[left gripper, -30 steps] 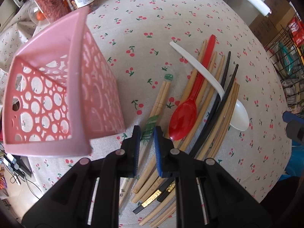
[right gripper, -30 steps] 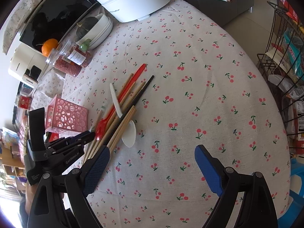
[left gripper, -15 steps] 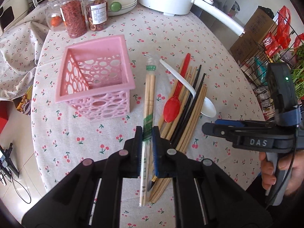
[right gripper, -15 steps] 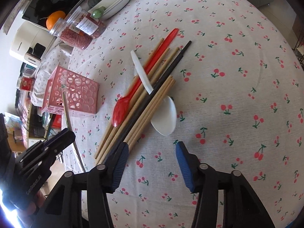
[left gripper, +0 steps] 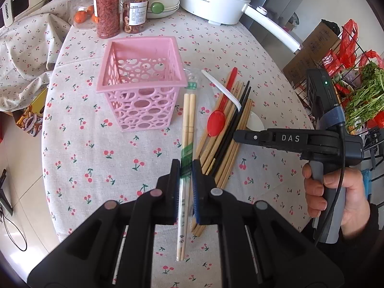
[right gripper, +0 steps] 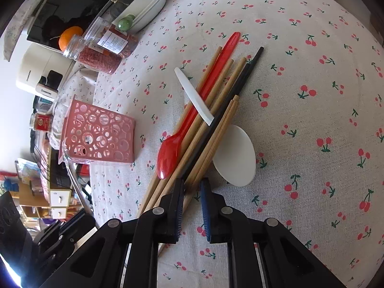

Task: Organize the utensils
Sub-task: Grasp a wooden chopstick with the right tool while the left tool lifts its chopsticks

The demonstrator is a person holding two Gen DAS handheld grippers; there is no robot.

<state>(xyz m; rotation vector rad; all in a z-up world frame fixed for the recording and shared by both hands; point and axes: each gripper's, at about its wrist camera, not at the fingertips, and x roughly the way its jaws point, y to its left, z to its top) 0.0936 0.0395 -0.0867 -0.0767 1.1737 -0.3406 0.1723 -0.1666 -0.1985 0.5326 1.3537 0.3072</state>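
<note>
Chopsticks point(left gripper: 188, 129) in a clear wrapper sit clamped in the left gripper point(left gripper: 186, 168), raised off the cloth, the pink basket point(left gripper: 141, 81) ahead to its left. The right gripper point(right gripper: 192, 187) has just been closing and now pinches the near ends of bamboo chopsticks point(right gripper: 216, 129) in the pile ahead.

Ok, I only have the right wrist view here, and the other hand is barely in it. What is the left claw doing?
Observer: The left claw is shut on a pair of wrapped chopsticks.
Reviewer: Which way do they point?
Observer: Away from the claw, with their far end beside the near right corner of the pink basket.
Reviewer: I see that basket only from the side. Is anything in it?
Observer: No. The left wrist view looks down into it, and it is empty.
</note>
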